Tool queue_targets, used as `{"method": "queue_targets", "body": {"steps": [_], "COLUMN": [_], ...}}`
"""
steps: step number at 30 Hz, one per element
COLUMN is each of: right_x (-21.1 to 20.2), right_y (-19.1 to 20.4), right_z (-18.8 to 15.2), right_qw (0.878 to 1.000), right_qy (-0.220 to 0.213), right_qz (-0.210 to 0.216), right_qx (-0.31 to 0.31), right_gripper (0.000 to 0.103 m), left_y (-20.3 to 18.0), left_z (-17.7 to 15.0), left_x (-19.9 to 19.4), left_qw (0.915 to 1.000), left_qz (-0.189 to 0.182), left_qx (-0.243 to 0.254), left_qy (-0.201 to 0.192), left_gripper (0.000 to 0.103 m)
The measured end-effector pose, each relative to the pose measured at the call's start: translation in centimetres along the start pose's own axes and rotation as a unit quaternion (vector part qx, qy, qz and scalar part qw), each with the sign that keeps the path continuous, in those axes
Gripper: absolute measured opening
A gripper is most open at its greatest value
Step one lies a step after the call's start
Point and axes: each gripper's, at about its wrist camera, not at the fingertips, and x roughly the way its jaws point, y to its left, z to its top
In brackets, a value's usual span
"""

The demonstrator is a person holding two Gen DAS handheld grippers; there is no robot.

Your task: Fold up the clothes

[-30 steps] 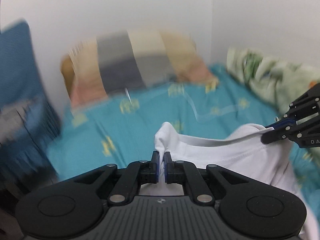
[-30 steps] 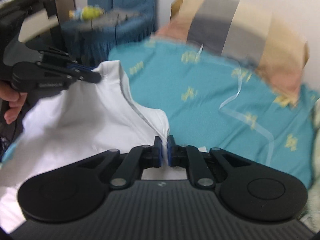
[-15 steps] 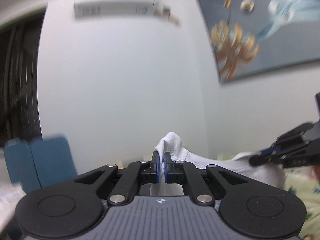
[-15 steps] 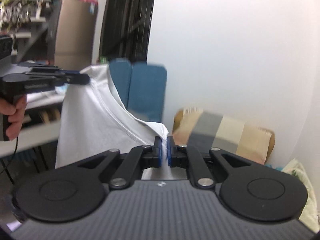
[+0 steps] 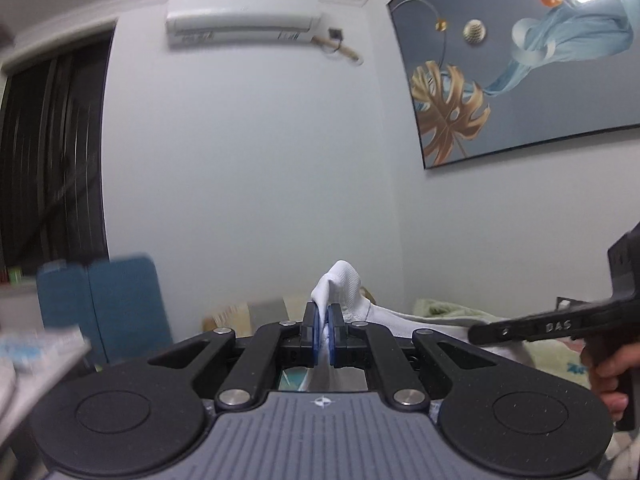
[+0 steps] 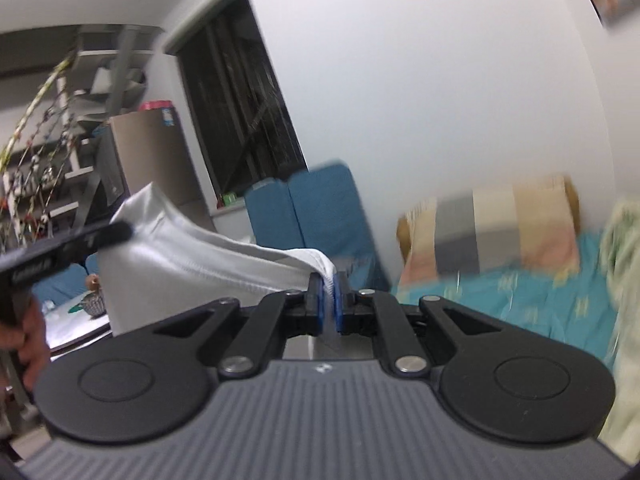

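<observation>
A white T-shirt hangs in the air, held by both grippers. My left gripper is shut on a bunched corner of the white shirt near its neckline. My right gripper is shut on another edge of the same T-shirt, whose cloth stretches leftward to the other gripper. In the left wrist view the right gripper shows side-on at the right, held by a hand. The lower part of the shirt is hidden behind the gripper bodies.
A bed with a teal sheet and a striped pillow lies low right. A green patterned blanket sits at its far side. A blue chair stands by a dark window. A wall painting and air conditioner are overhead.
Both grippers have lifted the shirt high off the bed and tilted up; a second ago the views faced the bed, and they now face the walls and ceiling.
</observation>
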Motion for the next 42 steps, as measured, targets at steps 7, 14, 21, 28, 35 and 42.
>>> {"method": "queue_targets", "body": {"steps": [7, 14, 21, 28, 35, 42], "right_x": [3.2, 5.7, 6.8, 8.9, 7.4, 6.2], "right_y": [-1.4, -2.4, -1.3, -1.4, -0.9, -1.5], "right_z": [-13.4, -20.6, -22.2, -23.7, -23.1, -22.0], "right_qw": [0.996, 0.988, 0.982, 0.963, 0.971, 0.978], "right_qy": [0.090, 0.156, 0.179, 0.265, 0.232, 0.205], "right_qz": [-0.013, 0.001, 0.044, 0.058, 0.059, 0.046], "right_qx": [-0.004, 0.000, -0.030, -0.008, -0.015, -0.013], "right_gripper": [0.009, 0.009, 0.009, 0.009, 0.009, 0.009], "left_y": [2.3, 3.7, 5.7, 7.5, 4.1, 2.1], "left_z": [-16.3, -27.3, -31.3, -31.3, -30.9, -31.7], "left_x": [2.5, 4.9, 6.2, 6.8, 8.7, 8.5], "left_qw": [0.9894, 0.9764, 0.9651, 0.9646, 0.9668, 0.9635], "left_qz": [0.014, 0.004, -0.020, -0.028, -0.138, -0.172], "left_qx": [-0.123, -0.170, -0.210, -0.220, -0.152, -0.128], "left_qy": [0.076, 0.133, 0.154, 0.143, 0.152, 0.161], "left_gripper": [0.005, 0.006, 0.027, 0.064, 0.067, 0.067]}}
